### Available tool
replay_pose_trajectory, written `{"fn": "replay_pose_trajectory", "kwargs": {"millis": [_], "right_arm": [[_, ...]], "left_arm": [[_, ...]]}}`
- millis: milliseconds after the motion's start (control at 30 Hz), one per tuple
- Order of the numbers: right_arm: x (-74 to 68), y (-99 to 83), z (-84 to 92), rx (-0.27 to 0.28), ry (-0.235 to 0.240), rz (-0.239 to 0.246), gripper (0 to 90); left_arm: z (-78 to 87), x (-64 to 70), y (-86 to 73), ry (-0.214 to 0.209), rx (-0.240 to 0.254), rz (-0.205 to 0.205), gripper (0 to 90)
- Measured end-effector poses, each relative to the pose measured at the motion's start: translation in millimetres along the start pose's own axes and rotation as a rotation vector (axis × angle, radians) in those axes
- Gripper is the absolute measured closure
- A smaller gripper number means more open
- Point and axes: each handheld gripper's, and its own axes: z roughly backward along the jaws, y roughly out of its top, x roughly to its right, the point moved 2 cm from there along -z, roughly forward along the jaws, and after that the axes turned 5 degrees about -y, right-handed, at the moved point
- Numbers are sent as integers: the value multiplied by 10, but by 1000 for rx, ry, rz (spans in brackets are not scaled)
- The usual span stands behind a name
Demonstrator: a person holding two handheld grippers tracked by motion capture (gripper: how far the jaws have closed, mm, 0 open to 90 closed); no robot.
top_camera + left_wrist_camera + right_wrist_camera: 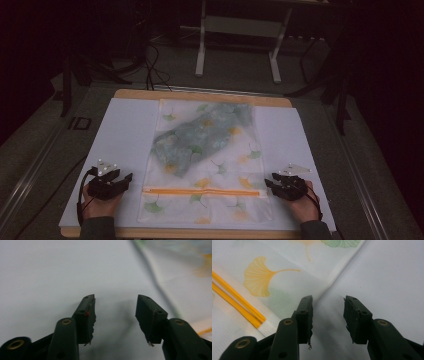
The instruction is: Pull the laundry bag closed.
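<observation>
A translucent white bag (205, 160) printed with green and yellow ginkgo leaves lies flat in the middle of the table, with a bluish-green cloth (200, 137) showing through its upper half. An orange zipper (200, 191) runs across it near the front. My left gripper (127, 179) rests open on the white sheet just left of the bag; its jaws (115, 302) hold nothing. At the zipper's right end my right gripper (268, 181) stands open, its jaws (328, 302) over the bag's right edge (337, 275), beside the orange zipper (237, 305).
A white sheet (125, 130) covers the wooden table (200, 95). Beyond the far edge stands a grey metal frame (240, 30) on a dark floor with cables (150, 60). Rails run along both sides of the table.
</observation>
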Motion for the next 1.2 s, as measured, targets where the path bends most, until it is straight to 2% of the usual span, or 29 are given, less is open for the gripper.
{"fn": "replay_pose_trajectory", "kwargs": {"millis": [167, 300, 433, 533, 600, 767, 967, 1100, 1200], "right_arm": [[-18, 15, 17, -1, 10, 4, 594], [-45, 44, 46, 6, 19, 18, 600], [-94, 69, 62, 12, 39, 42, 599], [-134, 84, 59, 14, 46, 59, 592], [-160, 92, 61, 16, 53, 59, 591], [-218, 119, 61, 19, 72, 73, 581], [-292, 164, 23, 11, 109, 65, 581], [-348, 200, -18, 4, 123, 86, 581], [-377, 221, -34, 6, 137, 93, 578]], "left_arm": [[18, -2, -2, -15, 1, -6, 521], [28, -14, -21, -72, -12, -8, 518], [38, 11, -19, -89, -12, -31, 533], [44, 21, -15, -115, -8, -16, 533], [53, 28, -13, -114, -4, -16, 542], [73, 48, -11, -97, -17, -47, 571], [71, 66, -27, -95, -42, -57, 601], [88, 70, -31, -86, -49, -59, 613], [109, 66, -27, -95, -44, -56, 614]]}}
